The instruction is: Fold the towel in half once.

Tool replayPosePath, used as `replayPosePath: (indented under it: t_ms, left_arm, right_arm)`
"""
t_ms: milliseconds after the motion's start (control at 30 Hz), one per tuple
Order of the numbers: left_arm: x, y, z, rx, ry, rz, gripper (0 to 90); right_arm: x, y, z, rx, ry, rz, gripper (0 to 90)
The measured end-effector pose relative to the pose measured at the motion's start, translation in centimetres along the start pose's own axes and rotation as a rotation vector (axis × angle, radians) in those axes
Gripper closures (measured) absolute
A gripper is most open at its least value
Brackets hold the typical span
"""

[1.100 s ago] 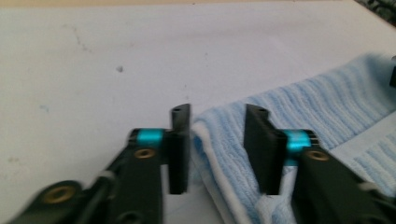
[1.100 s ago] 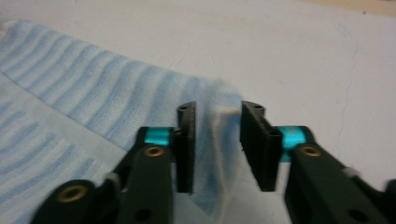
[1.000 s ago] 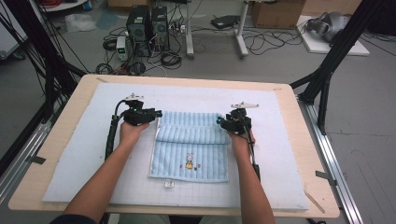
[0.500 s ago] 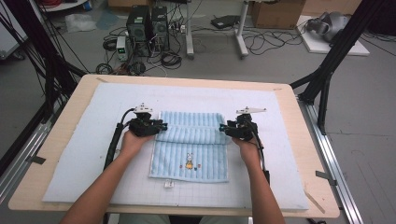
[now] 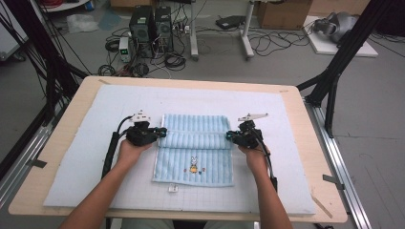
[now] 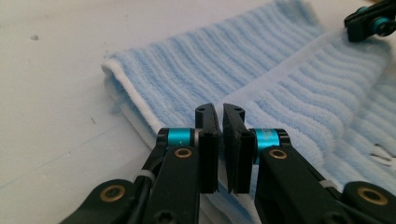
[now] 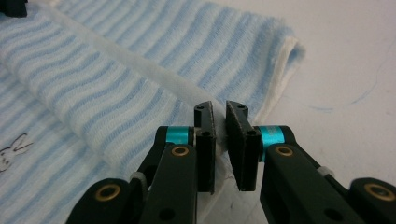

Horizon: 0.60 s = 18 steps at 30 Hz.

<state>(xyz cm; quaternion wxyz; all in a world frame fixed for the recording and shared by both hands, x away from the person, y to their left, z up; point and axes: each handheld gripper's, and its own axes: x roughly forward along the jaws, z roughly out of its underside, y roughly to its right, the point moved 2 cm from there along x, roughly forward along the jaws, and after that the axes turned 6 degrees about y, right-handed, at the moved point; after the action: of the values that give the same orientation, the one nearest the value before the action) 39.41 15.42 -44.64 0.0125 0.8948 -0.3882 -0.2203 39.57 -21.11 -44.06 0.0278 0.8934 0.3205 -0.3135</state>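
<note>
At towel [image 5: 196,143] edges, both hands [image 5: 131,148] level

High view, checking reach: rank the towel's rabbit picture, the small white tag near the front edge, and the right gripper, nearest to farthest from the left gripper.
1. Rabbit picture, on the towel's front half.
2. Small white tag, near the mat's front edge.
3. Right gripper, at the towel's opposite side.
Measured from the left gripper.

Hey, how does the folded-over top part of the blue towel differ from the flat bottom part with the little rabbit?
The folded top part of the towel is doubled over, with a white band along its edge; the flat bottom part lies single. The bottom part carries the rabbit; the top part shows plain stripes. The left gripper and right gripper, jaws just closed, pinch the top part's ends; the bottom part is untouched. Both are light blue and ribbed.
</note>
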Motion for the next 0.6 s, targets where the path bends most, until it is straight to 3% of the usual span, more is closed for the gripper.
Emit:
replayPosePath:
  t_ms: [333,600]
  left_arm:
    - [-3.4,2.4,1.1,0.004,0.076,0.056,84.1]
    - [-5.4,4.4,2.7,0.026,0.076,0.070,84.1]
  right_arm:
    - [-3.1,-2.2,1.8,-0.032,0.065,-0.034,81.3]
    - [-5.6,-4.2,4.5,-0.048,0.123,-0.071,81.4]
